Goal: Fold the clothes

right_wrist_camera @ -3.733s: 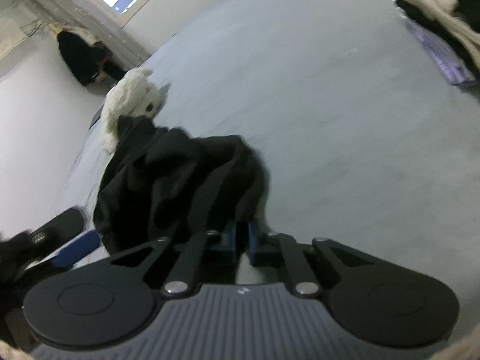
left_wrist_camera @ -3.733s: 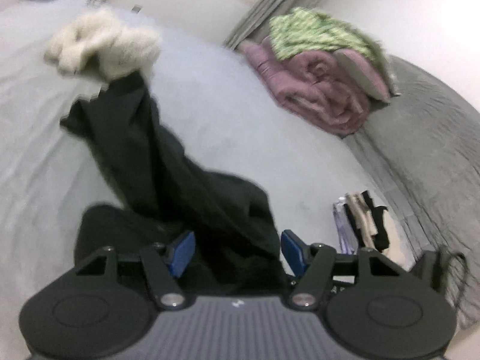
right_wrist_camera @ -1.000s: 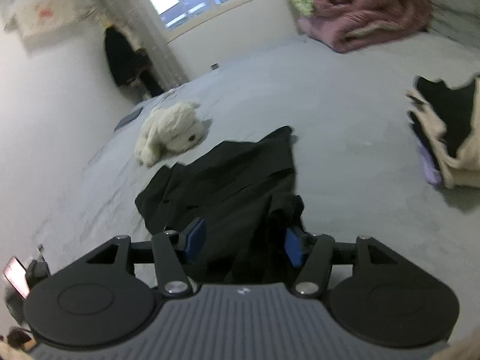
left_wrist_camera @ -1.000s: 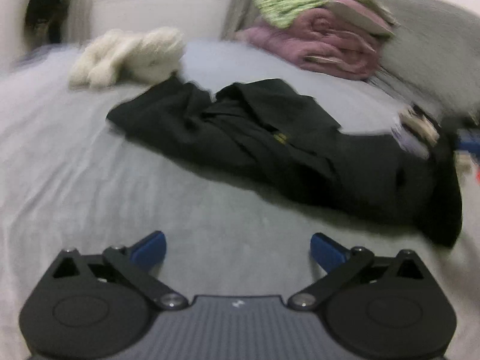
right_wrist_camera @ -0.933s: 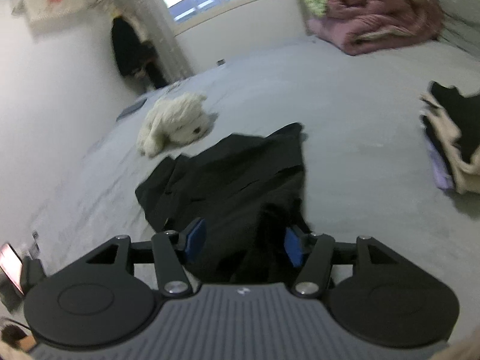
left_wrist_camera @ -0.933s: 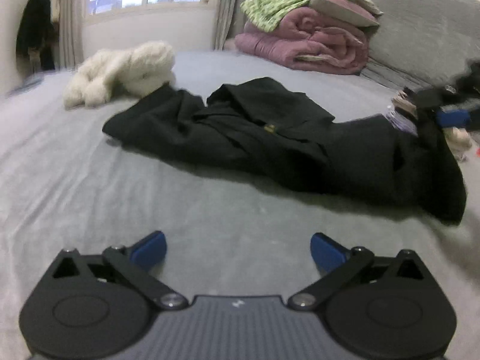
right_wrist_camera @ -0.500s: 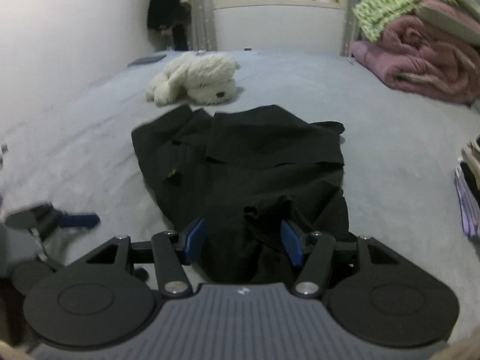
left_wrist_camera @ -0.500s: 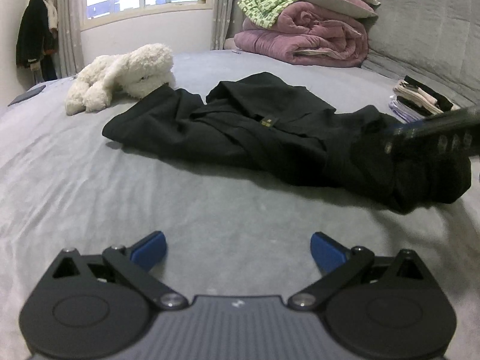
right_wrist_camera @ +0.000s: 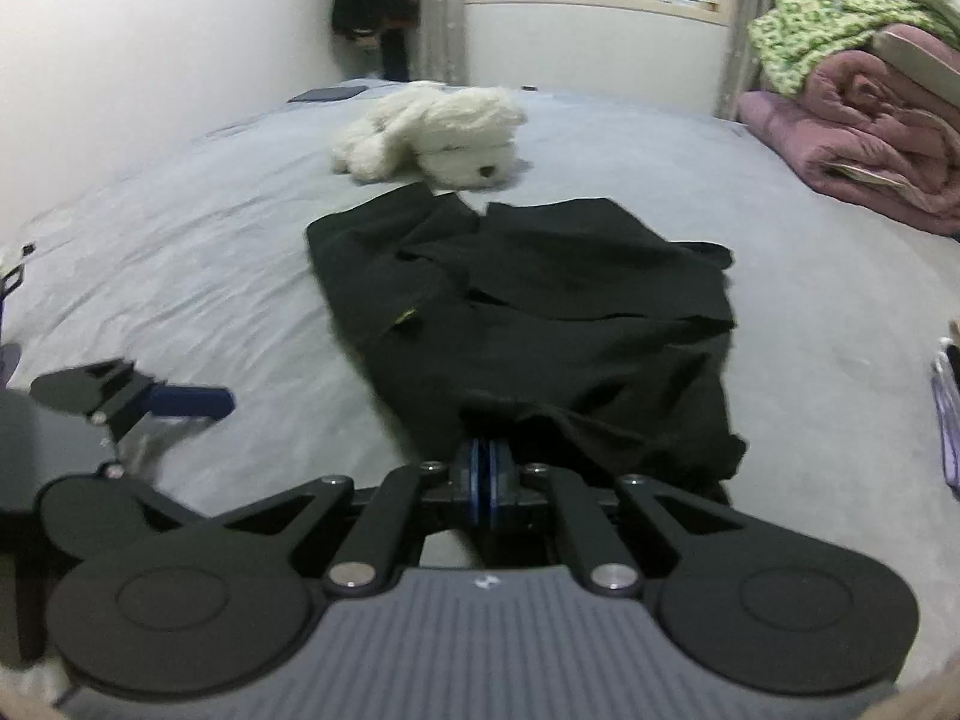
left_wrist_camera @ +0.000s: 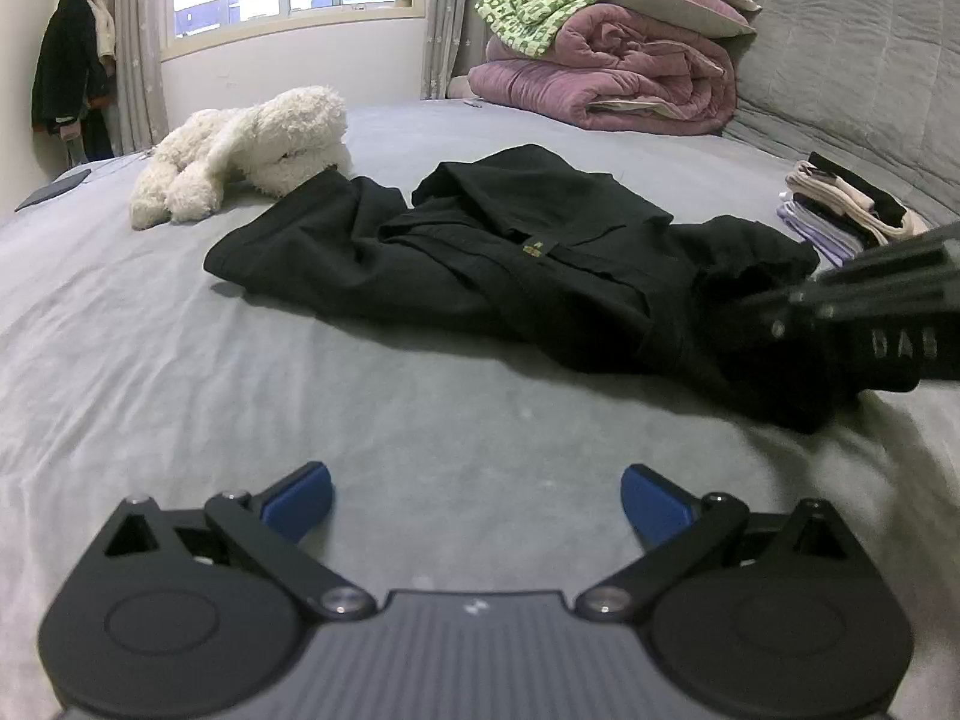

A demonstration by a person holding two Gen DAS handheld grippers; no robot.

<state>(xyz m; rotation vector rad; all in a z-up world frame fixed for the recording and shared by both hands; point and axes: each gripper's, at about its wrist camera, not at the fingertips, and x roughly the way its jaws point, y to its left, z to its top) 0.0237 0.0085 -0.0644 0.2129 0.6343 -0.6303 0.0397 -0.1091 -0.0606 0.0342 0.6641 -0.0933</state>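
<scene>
A crumpled black garment (left_wrist_camera: 510,258) lies stretched across the grey bed (left_wrist_camera: 180,360). In the right wrist view it (right_wrist_camera: 540,312) runs away from me toward a plush toy. My right gripper (right_wrist_camera: 489,456) is shut on the garment's near edge, its blue pads pressed together with black cloth bunched at their tips. From the left wrist view its black body (left_wrist_camera: 870,324) enters at the right, over that end of the garment. My left gripper (left_wrist_camera: 477,498) hovers open over bare sheet, short of the garment, with nothing between its fingers. It shows at the left (right_wrist_camera: 150,402) in the right wrist view.
A white plush toy (left_wrist_camera: 252,150) lies just beyond the garment's far end. Rolled pink quilts (left_wrist_camera: 606,84) under a green cloth sit by the grey headboard (left_wrist_camera: 840,60). A small pile of folded clothes (left_wrist_camera: 846,204) is at the right. A dark coat (left_wrist_camera: 66,78) hangs by the window.
My right gripper rolled level, came down to the garment's near end and closed its jaws on the cloth. The left gripper stayed where it was, open.
</scene>
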